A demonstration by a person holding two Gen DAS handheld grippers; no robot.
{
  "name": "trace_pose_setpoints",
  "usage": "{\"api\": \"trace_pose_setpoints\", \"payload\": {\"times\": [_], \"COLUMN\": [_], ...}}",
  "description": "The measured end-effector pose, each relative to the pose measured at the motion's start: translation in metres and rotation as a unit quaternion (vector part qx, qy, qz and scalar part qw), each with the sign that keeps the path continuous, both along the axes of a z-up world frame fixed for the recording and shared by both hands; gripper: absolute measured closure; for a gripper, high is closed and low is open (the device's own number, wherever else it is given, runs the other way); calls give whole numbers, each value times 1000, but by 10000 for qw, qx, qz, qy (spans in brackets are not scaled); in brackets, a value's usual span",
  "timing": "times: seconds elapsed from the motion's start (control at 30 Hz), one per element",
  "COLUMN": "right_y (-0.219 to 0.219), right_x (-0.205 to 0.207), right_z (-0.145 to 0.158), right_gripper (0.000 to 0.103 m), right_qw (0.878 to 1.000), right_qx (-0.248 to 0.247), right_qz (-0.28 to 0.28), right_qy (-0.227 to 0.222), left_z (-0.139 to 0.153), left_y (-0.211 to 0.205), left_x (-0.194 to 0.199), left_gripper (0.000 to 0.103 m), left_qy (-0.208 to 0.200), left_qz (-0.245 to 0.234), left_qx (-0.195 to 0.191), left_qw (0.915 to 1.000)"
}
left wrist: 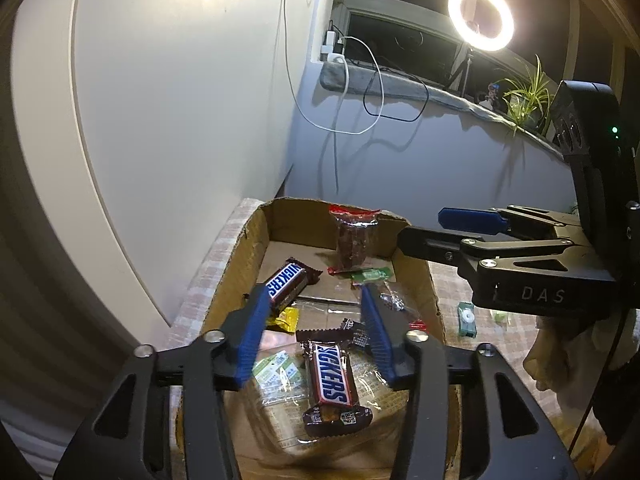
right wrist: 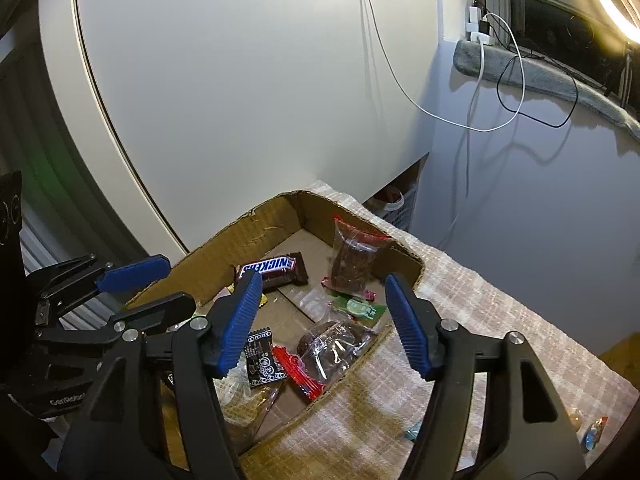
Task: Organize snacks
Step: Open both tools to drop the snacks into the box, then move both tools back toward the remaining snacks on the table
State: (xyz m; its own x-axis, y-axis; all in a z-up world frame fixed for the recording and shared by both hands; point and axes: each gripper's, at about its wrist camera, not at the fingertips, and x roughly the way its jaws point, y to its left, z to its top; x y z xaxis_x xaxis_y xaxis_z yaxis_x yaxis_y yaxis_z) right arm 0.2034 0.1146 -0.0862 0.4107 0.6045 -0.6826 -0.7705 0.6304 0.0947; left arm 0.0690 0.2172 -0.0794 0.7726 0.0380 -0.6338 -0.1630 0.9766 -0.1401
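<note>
White cabinet panels and a pale wall with dangling charger cables back a table spread with a checked cloth (right wrist: 460, 292), where an open cardboard box (left wrist: 240, 264) sits under a glowing ring light (left wrist: 480, 16). Inside the box lie two Snickers bars: one near the far left wall (left wrist: 286, 284), the other (left wrist: 330, 380) loose on the bottom. The left gripper (left wrist: 316, 332) hangs above this nearer bar with its blue pads spread and nothing pinched between them. A red-topped bag of dark snacks (right wrist: 354, 260) leans upright against the far right wall, beside a small green packet (right wrist: 356, 306). The right gripper (right wrist: 324, 320) hovers over the box's right edge, jaws parted and empty, above a clear-wrapped brown cake (right wrist: 332, 340) and a black sachet (right wrist: 262, 354).
</note>
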Motion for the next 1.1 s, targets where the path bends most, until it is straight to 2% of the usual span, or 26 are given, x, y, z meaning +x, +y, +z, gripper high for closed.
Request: {"api": "trace_pose_setpoints", "payload": {"times": [0.03,0.1,0.13,0.33,0.73,0.83,1.1], "right_y": [-1,-3,-5,-13,-38,-45,-71], "right_x": [0,-1,-2,-3,-8,-10,-14], "right_z": [1,3,4,9,17,19,26], "right_gripper": [34,13,10,9,9,2,2], "right_qw": [10000,9999,9999,9996,9990,9987,9978], "right_qx": [-17,-6,30,17,31,47,40], "right_qz": [-29,-79,-116,-210,-358,-397,-517], "right_qy": [-27,-71,-117,-204,-274,-316,-416], "left_z": [1,2,2,5,10,11,17], "left_y": [-1,-3,-3,-6,-16,-20,-34], "left_x": [0,-1,-1,-2,-2,-1,1], "left_gripper": [52,43,36,26,23,23,23], "left_qy": [-5,-25,-46,-91,-125,-116,-176], "left_qz": [-5,-17,-12,16,-2,-1,-106], "left_qx": [14,45,59,101,117,110,78], "left_qw": [10000,10000,10000,9999,9999,9999,9998]}}
